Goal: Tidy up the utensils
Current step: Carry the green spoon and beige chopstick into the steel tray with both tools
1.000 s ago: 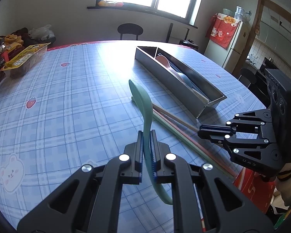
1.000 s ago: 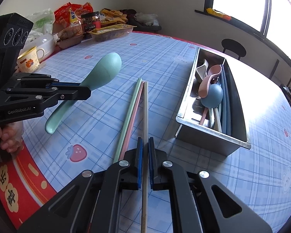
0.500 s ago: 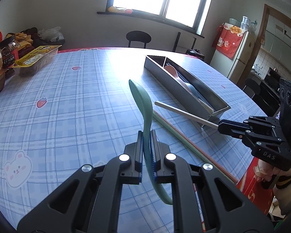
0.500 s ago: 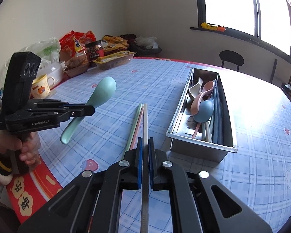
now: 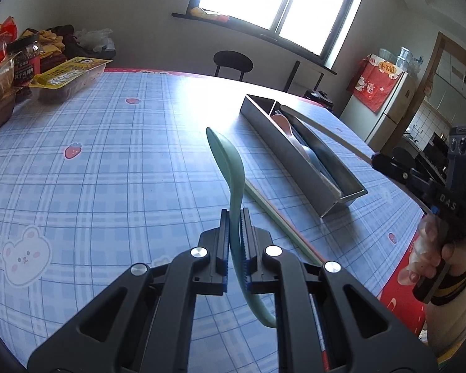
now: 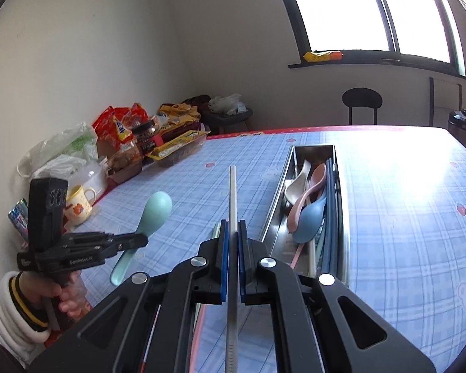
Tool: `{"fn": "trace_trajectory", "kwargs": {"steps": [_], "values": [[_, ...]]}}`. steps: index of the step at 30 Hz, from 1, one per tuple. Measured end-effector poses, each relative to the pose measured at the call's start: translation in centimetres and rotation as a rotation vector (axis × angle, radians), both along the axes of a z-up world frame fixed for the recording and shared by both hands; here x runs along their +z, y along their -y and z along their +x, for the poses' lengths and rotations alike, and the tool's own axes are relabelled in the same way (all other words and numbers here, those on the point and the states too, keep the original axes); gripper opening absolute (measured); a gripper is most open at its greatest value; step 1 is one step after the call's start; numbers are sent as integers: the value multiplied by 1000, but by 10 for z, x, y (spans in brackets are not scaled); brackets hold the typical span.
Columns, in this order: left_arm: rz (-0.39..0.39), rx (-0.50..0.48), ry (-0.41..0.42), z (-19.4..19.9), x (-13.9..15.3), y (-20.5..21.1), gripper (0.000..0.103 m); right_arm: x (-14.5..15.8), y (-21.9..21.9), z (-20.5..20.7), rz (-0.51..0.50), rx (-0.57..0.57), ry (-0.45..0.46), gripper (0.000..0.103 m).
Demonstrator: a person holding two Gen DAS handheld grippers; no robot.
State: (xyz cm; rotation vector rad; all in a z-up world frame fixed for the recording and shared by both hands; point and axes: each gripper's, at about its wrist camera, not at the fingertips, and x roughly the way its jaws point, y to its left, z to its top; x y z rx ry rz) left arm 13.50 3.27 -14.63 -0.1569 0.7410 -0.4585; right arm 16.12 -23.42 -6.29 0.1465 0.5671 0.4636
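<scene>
Right gripper [image 6: 232, 261] pinches a white chopstick [image 6: 233, 205] aloft, left of the tray [image 6: 341, 205]; our left gripper [image 5: 235, 245] clamps the green spoon [image 5: 230, 161]. Next, we judge, swing the chopstick over the tray's right slot and release.

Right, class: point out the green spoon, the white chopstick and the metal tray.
green spoon [image 5: 230, 168], left wrist view, bowl's edge.
white chopstick [image 6: 233, 199], right wrist view, mid shaft.
metal tray [image 6: 276, 200], right wrist view, left wall.

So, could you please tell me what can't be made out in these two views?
- Left wrist view: chopsticks on the table run under the left gripper; their near ends are hidden.
- Right wrist view: tray bottom is covered by spoons.
- Both: jar label too small to read.
</scene>
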Motion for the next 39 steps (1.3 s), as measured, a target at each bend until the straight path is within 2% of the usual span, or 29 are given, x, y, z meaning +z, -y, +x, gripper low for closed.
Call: {"fn": "trace_trajectory", "kwargs": {"steps": [5,8,12,18,24,30,39], "values": [[-18,-2,-4,16,25,9,11,9,10,45,34,-98,6,6],[-16,-23,-17,32,38,26,11,-1,26,65,104,-165,-28,6],[26,-74,-30,63,48,66,11,-17,45,72,116,-228,-61,6],[61,-133,-105,123,36,128,11,-31,63,83,136,-301,-102,6],[123,-159,-144,160,23,170,11,-40,62,95,125,-317,-135,6],[189,-147,-167,185,14,188,11,-48,65,102,139,-328,-162,6],[276,-131,-172,199,5,195,11,-53,60,109,140,-318,-192,6]]}}
